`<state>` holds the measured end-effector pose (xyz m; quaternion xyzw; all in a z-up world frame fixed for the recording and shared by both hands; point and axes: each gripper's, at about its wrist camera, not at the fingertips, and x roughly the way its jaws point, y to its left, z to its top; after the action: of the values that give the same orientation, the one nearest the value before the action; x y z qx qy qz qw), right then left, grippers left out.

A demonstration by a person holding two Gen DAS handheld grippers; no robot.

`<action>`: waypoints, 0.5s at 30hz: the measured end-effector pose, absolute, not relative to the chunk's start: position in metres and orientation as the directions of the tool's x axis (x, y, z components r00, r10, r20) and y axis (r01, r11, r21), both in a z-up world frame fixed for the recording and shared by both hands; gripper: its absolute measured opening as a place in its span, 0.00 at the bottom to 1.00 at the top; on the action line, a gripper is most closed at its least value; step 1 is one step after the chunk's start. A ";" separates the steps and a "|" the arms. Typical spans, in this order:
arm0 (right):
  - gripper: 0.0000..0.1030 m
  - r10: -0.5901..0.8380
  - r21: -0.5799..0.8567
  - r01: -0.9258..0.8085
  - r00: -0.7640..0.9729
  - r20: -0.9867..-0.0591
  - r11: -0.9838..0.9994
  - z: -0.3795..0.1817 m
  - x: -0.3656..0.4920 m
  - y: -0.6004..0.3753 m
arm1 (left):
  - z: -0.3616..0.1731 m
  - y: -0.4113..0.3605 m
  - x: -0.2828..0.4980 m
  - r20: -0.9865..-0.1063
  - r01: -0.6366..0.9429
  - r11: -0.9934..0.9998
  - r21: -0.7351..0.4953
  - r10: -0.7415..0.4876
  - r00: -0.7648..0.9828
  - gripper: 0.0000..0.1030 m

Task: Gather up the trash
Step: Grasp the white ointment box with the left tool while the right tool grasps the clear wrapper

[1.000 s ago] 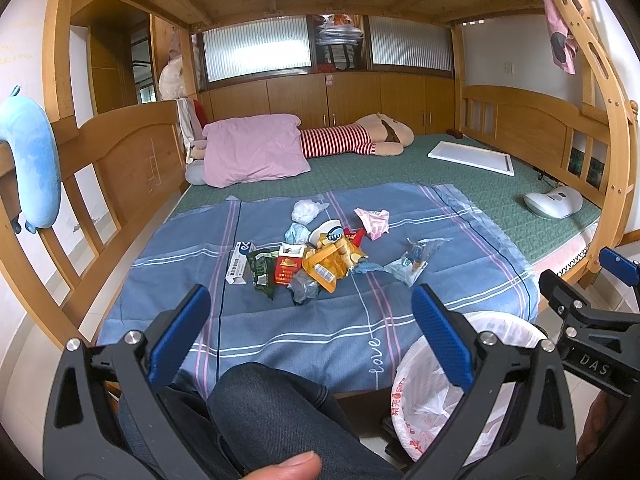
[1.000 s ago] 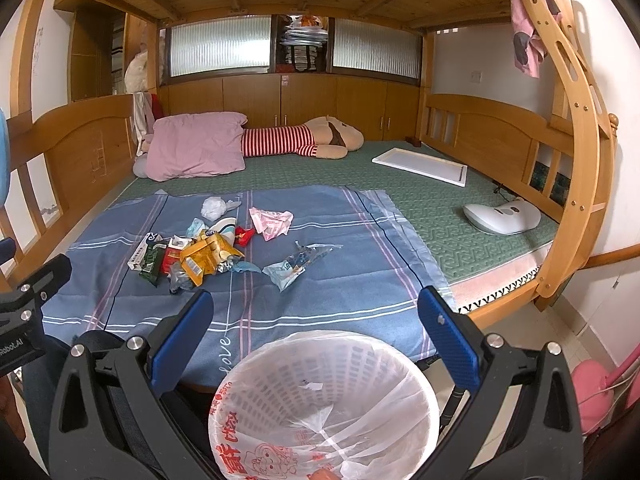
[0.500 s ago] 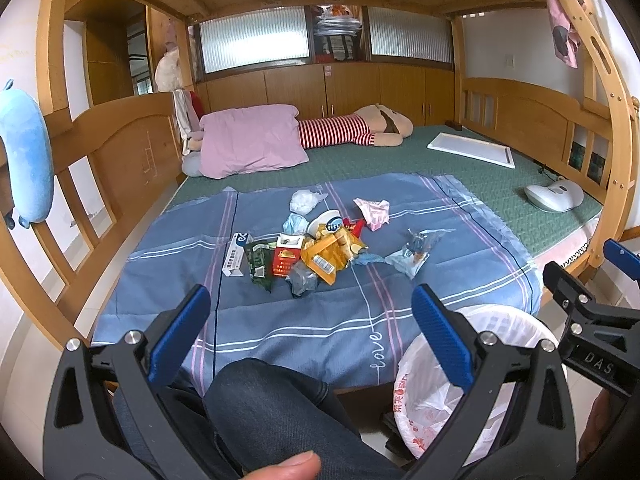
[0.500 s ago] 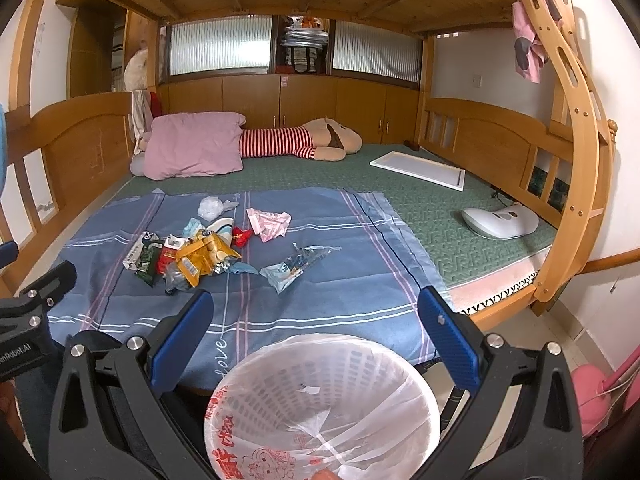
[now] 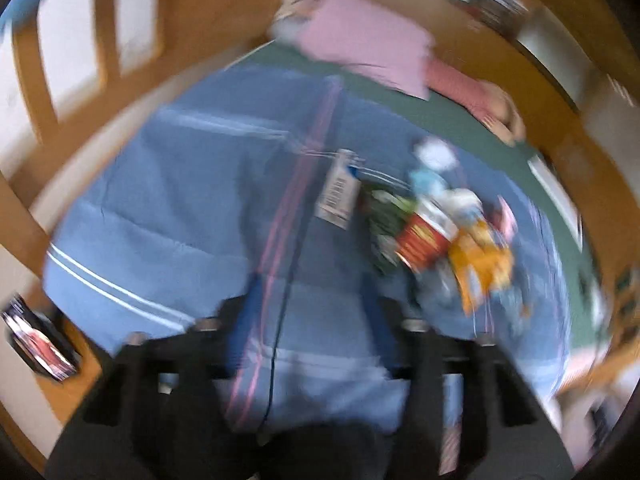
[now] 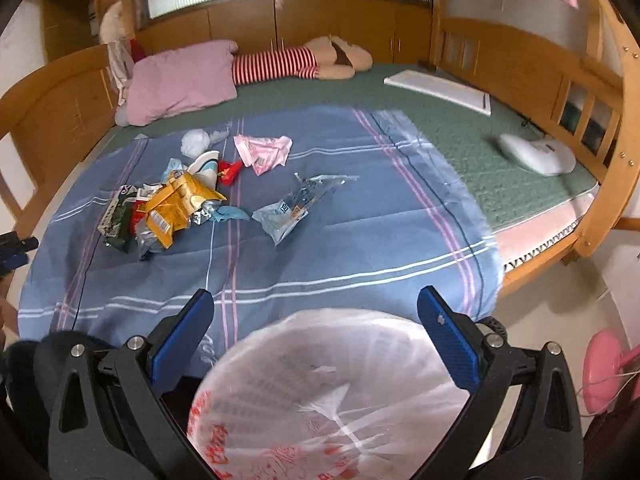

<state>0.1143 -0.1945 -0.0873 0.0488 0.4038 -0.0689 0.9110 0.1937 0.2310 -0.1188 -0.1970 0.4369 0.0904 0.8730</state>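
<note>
A pile of wrappers lies on the blue blanket (image 6: 360, 240): a yellow snack bag (image 6: 172, 208), a clear plastic wrapper (image 6: 296, 204), a pink wrapper (image 6: 262, 152) and a white box (image 5: 338, 194). The pile (image 5: 436, 236) shows blurred in the left wrist view. My left gripper (image 5: 314, 304) is open and empty over the blanket, left of the pile. My right gripper (image 6: 316, 328) is open and empty above the white bag-lined bin (image 6: 332, 396) by the bed's front edge.
A pink pillow (image 6: 184, 80) and a striped plush doll (image 6: 304, 60) lie at the head of the green mattress (image 6: 460, 148). A white board (image 6: 440, 88) and a white device (image 6: 536, 152) sit at the right. Wooden rails (image 6: 560, 80) surround the bed.
My left gripper has swung fast forward and down over the blanket toward the pile; its view is blurred and tilted. My right gripper has tilted down and moved a little nearer the bed.
</note>
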 end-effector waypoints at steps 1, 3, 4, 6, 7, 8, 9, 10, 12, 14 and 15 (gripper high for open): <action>0.97 -0.092 0.024 0.164 0.662 -0.744 0.986 -0.088 0.122 -0.191 | -0.126 0.242 0.207 -0.800 -0.370 0.888 -0.273 0.004 0.599 0.36; 0.97 -0.097 0.010 0.157 0.656 -0.749 0.988 -0.090 0.136 -0.184 | -0.138 0.249 0.235 -0.815 -0.406 0.883 -0.238 0.045 0.577 0.37; 0.97 -0.096 0.002 0.148 0.651 -0.753 0.989 -0.091 0.145 -0.179 | -0.146 0.249 0.251 -0.828 -0.400 0.892 -0.212 0.054 0.558 0.42; 0.97 -0.096 -0.015 0.132 0.638 -0.764 0.991 -0.094 0.166 -0.166 | -0.160 0.242 0.287 -0.846 -0.375 0.917 -0.135 0.090 0.525 0.44; 0.97 -0.091 -0.014 0.126 0.633 -0.769 0.992 -0.095 0.172 -0.163 | -0.168 0.239 0.306 -0.847 -0.356 0.930 -0.094 0.114 0.520 0.47; 0.97 -0.075 -0.003 0.115 0.627 -0.775 0.993 -0.096 0.179 -0.158 | -0.173 0.237 0.318 -0.845 -0.339 0.938 -0.069 0.126 0.520 0.58; 0.97 -0.055 0.014 0.104 0.621 -0.782 0.994 -0.097 0.185 -0.153 | -0.181 0.233 0.334 -0.849 -0.305 0.952 -0.027 0.139 0.510 0.64; 0.97 -0.048 0.019 0.100 0.617 -0.785 0.995 -0.098 0.188 -0.150 | -0.188 0.228 0.346 -0.859 -0.273 0.962 -0.002 0.138 0.493 0.68; 0.97 -0.052 0.007 0.094 0.605 -0.794 0.996 -0.104 0.197 -0.143 | -0.202 0.218 0.369 -0.876 -0.186 0.982 0.027 0.113 0.469 0.68; 0.97 -0.060 -0.003 0.096 0.591 -0.804 0.995 -0.111 0.203 -0.139 | -0.211 0.210 0.383 -0.878 -0.125 0.990 0.059 0.111 0.466 0.68; 0.97 -0.061 -0.004 0.098 0.582 -0.811 0.995 -0.115 0.206 -0.138 | -0.217 0.204 0.389 -0.881 -0.091 0.993 0.081 0.114 0.460 0.68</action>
<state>0.2062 -0.1383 -0.1150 0.0204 0.4548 -0.0447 0.8893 0.3886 0.2044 -0.2168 0.0112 0.5163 0.0602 0.8542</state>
